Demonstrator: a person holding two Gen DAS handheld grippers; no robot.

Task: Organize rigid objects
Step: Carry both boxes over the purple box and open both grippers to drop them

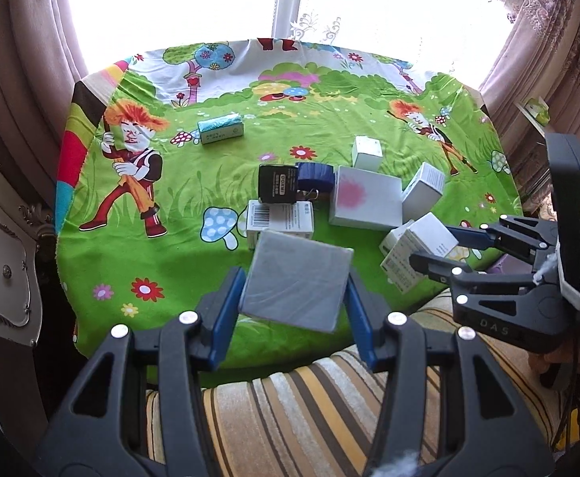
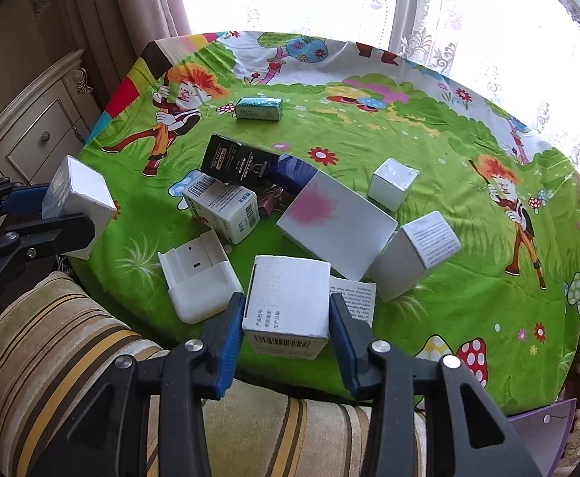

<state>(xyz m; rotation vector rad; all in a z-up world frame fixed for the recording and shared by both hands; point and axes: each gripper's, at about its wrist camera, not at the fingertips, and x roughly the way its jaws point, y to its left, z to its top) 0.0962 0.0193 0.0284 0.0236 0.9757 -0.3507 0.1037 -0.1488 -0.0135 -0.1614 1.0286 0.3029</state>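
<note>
While the left gripper (image 1: 294, 298) is pinching a flat grey cardboard box (image 1: 296, 278) above the bench's (image 1: 178, 262) six o'clock edge, the right gripper (image 2: 288, 318) is clamping a white printed carton (image 2: 288, 302), probably light and crushable, by its sides.

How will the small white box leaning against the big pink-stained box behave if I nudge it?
The small white box stands tilted, propped on the big pink-stained box, so a nudge would probably topple it flat. It looks like thin card, likely light and prone to sliding on the tablecloth. Its flat sides should not roll.
</note>
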